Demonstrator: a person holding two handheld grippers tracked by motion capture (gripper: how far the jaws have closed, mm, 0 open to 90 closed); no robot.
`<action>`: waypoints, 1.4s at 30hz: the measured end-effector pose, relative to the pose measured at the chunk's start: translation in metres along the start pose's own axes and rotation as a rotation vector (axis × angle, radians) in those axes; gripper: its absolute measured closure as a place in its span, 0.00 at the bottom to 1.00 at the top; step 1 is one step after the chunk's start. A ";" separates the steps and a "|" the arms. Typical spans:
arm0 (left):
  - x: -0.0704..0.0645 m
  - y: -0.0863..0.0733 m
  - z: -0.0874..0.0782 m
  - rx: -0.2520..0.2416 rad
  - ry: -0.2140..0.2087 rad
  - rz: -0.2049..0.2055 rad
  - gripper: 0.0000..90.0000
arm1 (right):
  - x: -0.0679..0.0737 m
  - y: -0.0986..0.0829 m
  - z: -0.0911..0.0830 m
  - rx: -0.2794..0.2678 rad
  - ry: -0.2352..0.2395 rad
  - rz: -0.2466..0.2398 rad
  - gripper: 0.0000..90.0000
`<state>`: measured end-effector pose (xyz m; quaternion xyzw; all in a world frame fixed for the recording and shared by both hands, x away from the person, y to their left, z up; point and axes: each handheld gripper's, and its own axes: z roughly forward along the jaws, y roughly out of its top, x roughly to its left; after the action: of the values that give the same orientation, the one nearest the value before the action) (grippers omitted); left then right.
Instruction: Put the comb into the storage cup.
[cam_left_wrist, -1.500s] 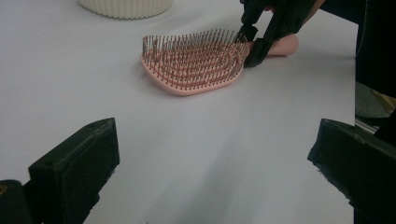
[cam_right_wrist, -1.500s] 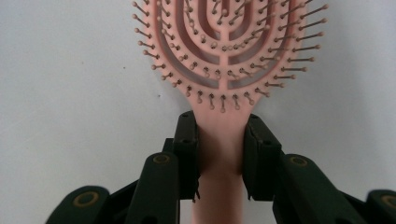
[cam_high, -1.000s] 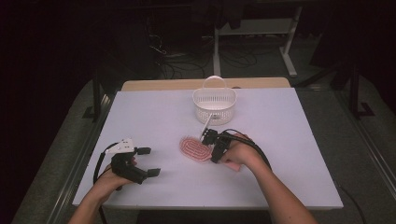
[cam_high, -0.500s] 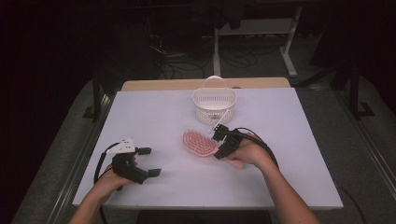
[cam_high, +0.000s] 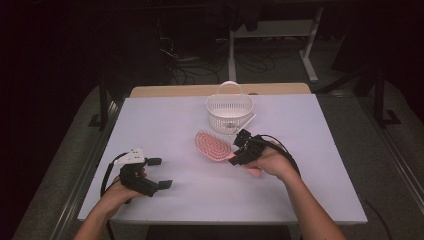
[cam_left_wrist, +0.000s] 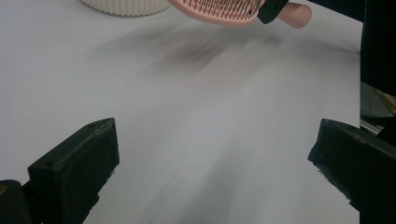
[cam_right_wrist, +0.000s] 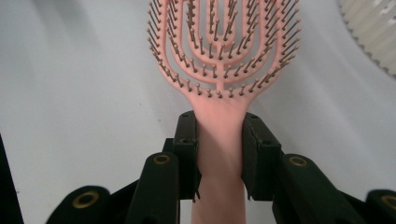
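Right gripper view shows the right gripper (cam_right_wrist: 219, 154) clamped on the pink hairbrush (cam_right_wrist: 223, 51) handle, lifted; next, I judge, carry it to the white basket (cam_high: 229, 112), while the left gripper (cam_high: 150, 174) rests wide open, empty.

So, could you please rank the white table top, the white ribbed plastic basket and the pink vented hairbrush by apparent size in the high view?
1. White table top, by far.
2. White ribbed plastic basket.
3. Pink vented hairbrush, though it looks close to the basket.

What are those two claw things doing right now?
Left gripper: open, holding nothing, low over the table.
Right gripper: closed on the pink hairbrush at its handle.
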<state>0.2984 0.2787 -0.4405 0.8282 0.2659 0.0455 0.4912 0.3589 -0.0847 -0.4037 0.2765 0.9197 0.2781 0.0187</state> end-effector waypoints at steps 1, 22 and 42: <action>0.000 0.000 0.000 -0.001 0.001 -0.001 0.00 | 0.000 0.000 -0.001 -0.010 -0.003 -0.001 0.77; 0.000 0.002 0.002 -0.002 0.005 -0.005 0.00 | -0.006 -0.003 -0.020 -0.241 0.000 0.015 0.77; 0.000 0.020 0.006 -0.027 0.018 -0.043 0.00 | -0.009 -0.005 -0.030 -0.388 0.002 0.018 0.77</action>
<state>0.3084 0.2665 -0.4263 0.8151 0.2874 0.0461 0.5010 0.3582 -0.1081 -0.3823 0.2757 0.8463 0.4506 0.0682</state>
